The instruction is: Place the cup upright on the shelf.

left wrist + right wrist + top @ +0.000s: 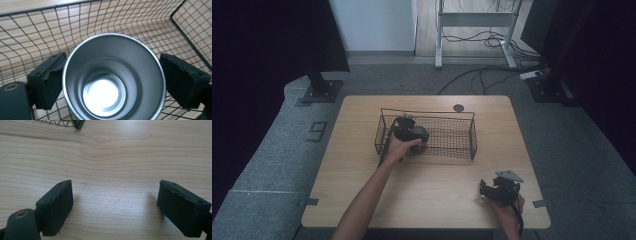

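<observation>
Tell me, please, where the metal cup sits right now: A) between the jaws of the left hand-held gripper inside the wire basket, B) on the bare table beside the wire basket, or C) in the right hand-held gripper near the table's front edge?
A: the metal cup sits between the jaws of the left hand-held gripper, with the mesh of the wire basket all around it.

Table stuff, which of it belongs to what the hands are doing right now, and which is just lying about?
In use:
- metal cup, between the left gripper's jaws
- wire basket, where the cup is
- left gripper

Lying about:
- right gripper, open over bare table
- dark round disc behind the basket
</observation>
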`<state>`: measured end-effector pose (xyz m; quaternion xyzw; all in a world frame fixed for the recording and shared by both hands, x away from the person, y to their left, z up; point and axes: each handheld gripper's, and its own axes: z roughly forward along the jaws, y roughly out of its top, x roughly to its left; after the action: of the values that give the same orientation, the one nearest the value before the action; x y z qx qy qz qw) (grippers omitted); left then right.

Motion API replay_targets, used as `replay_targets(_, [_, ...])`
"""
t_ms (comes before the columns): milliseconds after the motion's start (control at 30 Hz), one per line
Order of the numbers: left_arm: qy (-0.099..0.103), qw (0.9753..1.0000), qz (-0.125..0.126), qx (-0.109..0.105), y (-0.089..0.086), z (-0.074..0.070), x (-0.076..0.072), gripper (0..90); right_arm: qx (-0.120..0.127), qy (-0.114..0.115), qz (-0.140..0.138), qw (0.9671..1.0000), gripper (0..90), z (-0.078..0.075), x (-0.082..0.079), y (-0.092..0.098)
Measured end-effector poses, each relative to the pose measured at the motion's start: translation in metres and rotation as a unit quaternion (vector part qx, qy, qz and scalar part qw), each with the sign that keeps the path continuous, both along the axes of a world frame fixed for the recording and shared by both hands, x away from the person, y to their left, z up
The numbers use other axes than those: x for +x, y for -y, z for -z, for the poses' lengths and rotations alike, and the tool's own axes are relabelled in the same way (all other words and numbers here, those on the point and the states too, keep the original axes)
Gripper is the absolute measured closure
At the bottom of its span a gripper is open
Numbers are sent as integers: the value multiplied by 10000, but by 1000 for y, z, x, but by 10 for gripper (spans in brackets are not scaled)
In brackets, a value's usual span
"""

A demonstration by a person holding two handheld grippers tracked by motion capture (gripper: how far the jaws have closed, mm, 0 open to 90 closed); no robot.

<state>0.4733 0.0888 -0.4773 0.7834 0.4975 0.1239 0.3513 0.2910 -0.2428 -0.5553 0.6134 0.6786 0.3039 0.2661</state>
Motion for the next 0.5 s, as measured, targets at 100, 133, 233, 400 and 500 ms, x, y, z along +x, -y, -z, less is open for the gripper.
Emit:
replay_targets(100, [124,9999,-38,-74,-3,-7,-3,111,0,1,0,10000,133,0,0,0])
replay_targets(133, [167,9998,-23,-99,-4,-9,-4,111,-1,0,0,10000,133,0,0,0])
replay_targets(233, [285,9995,23,-144,-5,-17,-10,111,-3,0,0,10000,133,0,0,0])
replay_targets(400, [458,9986,122,-224,-8,-27,-22,112,-5,0,1,10000,133,0,0,0])
replay_targets(500, [517,9980,205,-291,-11,-30,-31,112,-7,-1,2,10000,133,0,0,0])
